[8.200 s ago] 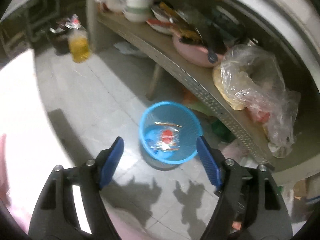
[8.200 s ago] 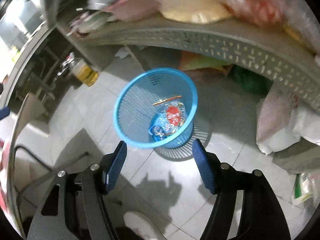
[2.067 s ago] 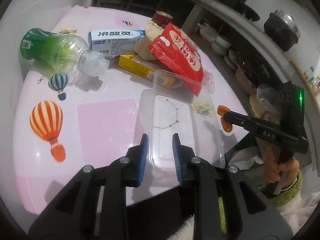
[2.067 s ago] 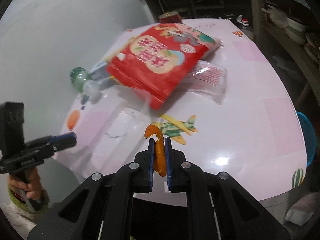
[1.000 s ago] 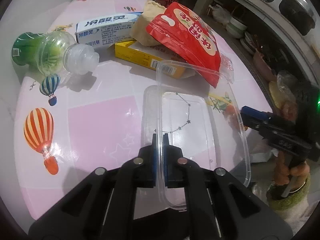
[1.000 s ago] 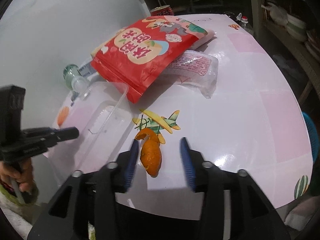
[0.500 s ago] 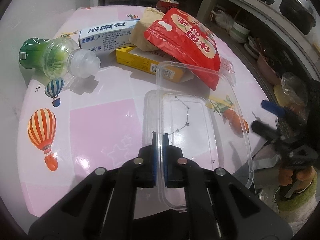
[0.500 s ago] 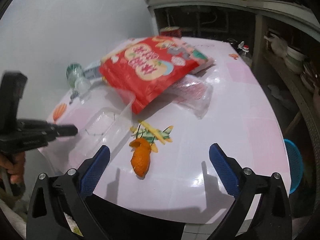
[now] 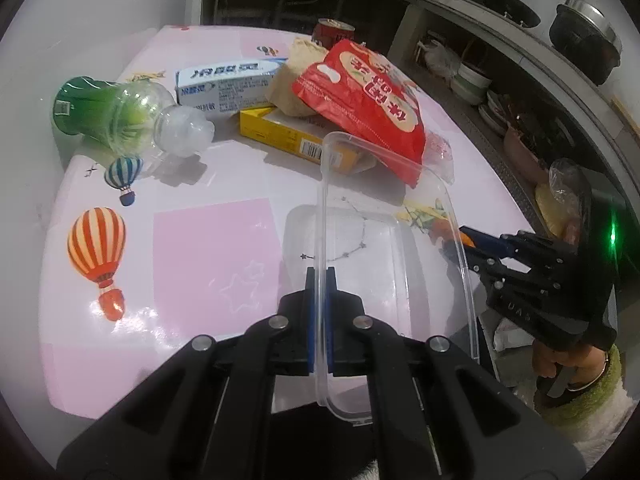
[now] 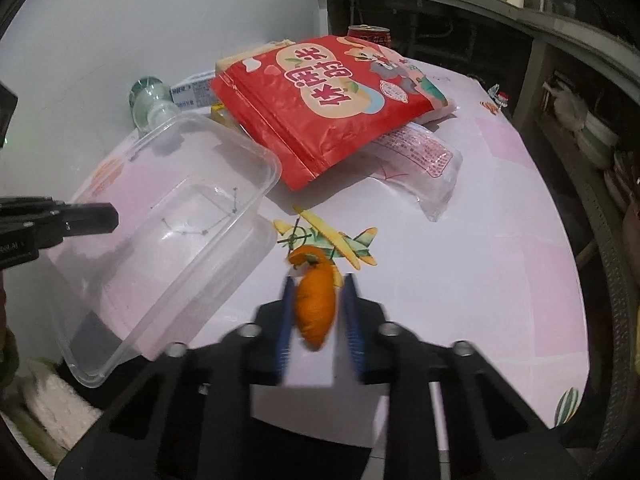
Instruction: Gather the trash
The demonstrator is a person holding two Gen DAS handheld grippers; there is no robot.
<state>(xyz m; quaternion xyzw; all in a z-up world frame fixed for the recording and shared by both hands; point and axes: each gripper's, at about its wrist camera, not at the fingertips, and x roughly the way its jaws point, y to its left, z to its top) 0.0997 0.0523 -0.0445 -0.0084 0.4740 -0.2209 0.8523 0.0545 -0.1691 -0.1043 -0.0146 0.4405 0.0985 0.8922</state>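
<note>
My left gripper [image 9: 318, 276] is shut on the rim of a clear plastic container [image 9: 360, 248], which it holds tilted over the pink table [image 9: 208, 248]. The right wrist view shows the same container [image 10: 168, 216] at the left, with the left gripper [image 10: 112, 218] on its edge. An orange peel [image 10: 314, 304] lies on the table beside a printed aeroplane. My right gripper [image 10: 316, 280] straddles the peel and its jaws are closing; a thin gap still shows on the right side. Through the container wall, the left wrist view shows the right gripper [image 9: 460, 240] at the peel [image 9: 440, 226].
Farther back lie a red snack bag [image 10: 332, 92], a clear wrapper [image 10: 424, 164], a green-based bottle [image 9: 116, 112], a blue-white box [image 9: 224, 84], a yellow box [image 9: 288, 132] and a red can [image 9: 332, 30]. Shelves with bowls [image 9: 472, 80] stand past the table's right edge.
The right gripper let the peel drop on the table, opened wide, then came down with its jaws closing around the peel. The left gripper keeps its hold and has raised the container a little.
</note>
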